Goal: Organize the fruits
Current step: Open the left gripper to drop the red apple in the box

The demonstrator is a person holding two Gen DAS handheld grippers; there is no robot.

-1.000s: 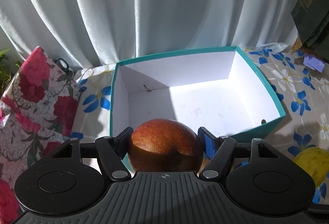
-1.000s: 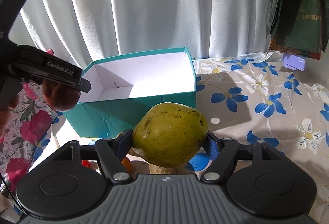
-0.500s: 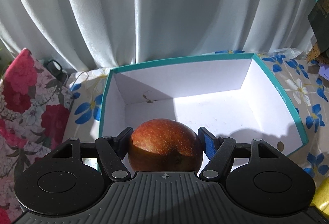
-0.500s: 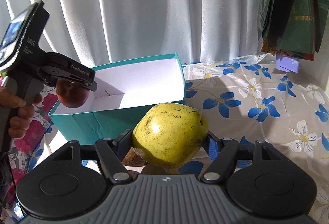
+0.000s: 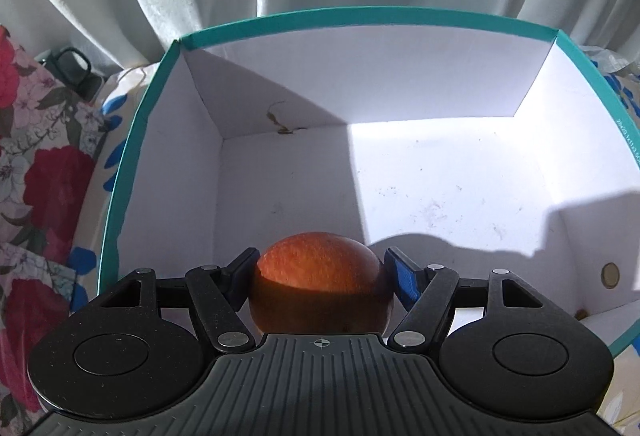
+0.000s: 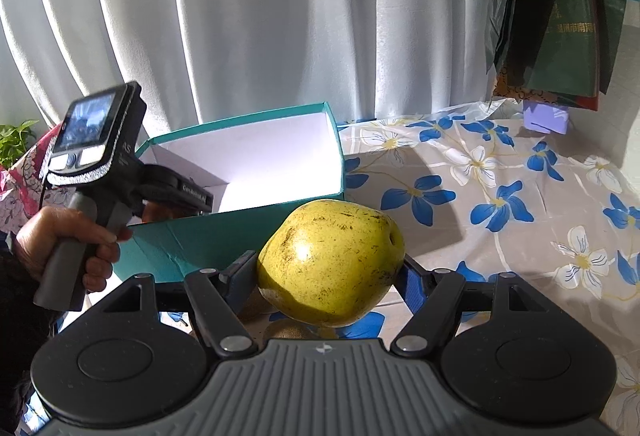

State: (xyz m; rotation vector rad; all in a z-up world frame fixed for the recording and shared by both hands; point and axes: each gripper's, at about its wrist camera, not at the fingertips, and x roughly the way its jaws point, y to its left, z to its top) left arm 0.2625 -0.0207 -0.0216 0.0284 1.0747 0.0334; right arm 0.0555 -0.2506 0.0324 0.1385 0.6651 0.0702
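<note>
My left gripper (image 5: 318,270) is shut on a red apple (image 5: 318,276) and holds it over the inside of a teal box (image 5: 360,18) with a white, empty interior. In the right wrist view the left gripper (image 6: 176,202) reaches over the near wall of the teal box (image 6: 240,236), and the apple is mostly hidden behind it. My right gripper (image 6: 328,268) is shut on a yellow-green pear (image 6: 330,260) and holds it above the table, in front of the box's right corner.
The table carries a cloth with blue and white flowers (image 6: 500,196). White curtains (image 6: 280,16) hang behind. A red floral bag (image 5: 36,196) stands left of the box. Dark bags (image 6: 560,8) hang at the upper right. A brown fruit (image 6: 288,330) lies under the pear.
My left gripper has moved forward with the apple, from in front of the box to over its inside. My right gripper has kept hold of the pear and shifted a little.
</note>
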